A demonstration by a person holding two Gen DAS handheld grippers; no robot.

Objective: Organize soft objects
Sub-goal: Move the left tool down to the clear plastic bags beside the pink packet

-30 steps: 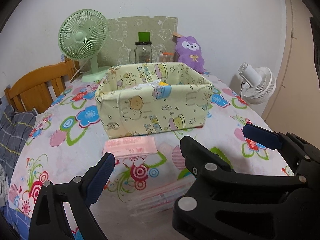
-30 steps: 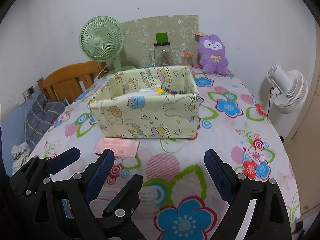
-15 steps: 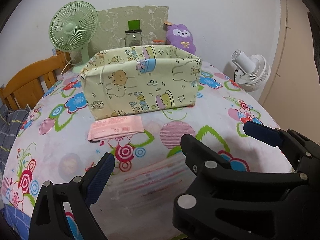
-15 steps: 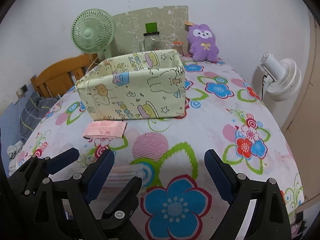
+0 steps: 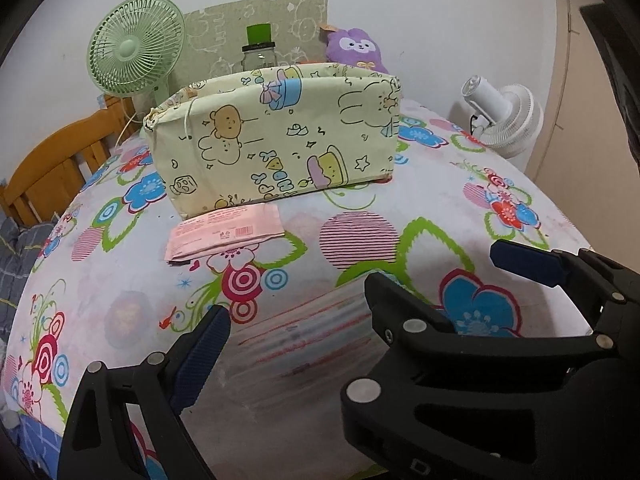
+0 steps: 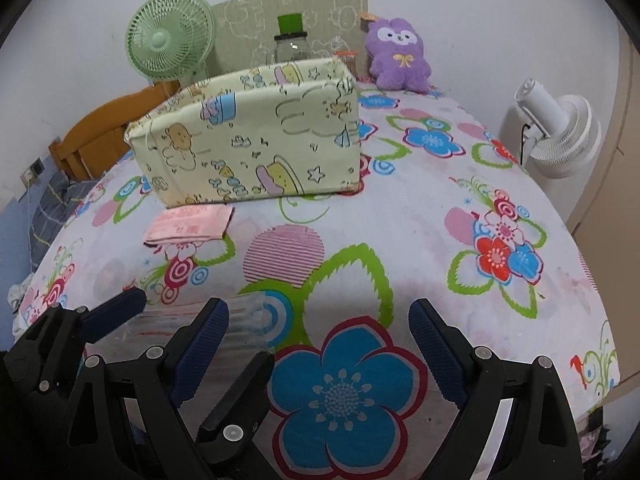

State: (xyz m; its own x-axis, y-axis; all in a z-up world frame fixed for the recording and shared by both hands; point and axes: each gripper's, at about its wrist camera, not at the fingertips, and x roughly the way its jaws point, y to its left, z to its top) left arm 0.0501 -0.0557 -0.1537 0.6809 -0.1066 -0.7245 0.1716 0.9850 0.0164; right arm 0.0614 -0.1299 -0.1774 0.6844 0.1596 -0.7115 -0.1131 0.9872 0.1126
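Both claws hang empty and spread wide over the near edge of the bench: the left claw straddles a flat clear packet with red stripes that lies on the cloth, and the right claw stands just beside it over a big blue flower in the print. The risk I see is with that clear packet: it lies flat and slick against the flowered tablecloth, so the fingers may skid over it or pinch the cloth along with it and drag the cloth, which would tug the pink packet and the cloth bin behind it. The two claws are also close enough to knock together. The pink packet lies touching the bin's front left corner; what the bin holds cannot be seen from here. The bench is rounded and fully covered by the cloth. At its far edge, against a white wall, stand a green fan, a glass jar and a purple plush toy; a white fan sits off the right edge, a wooden chair off the left.
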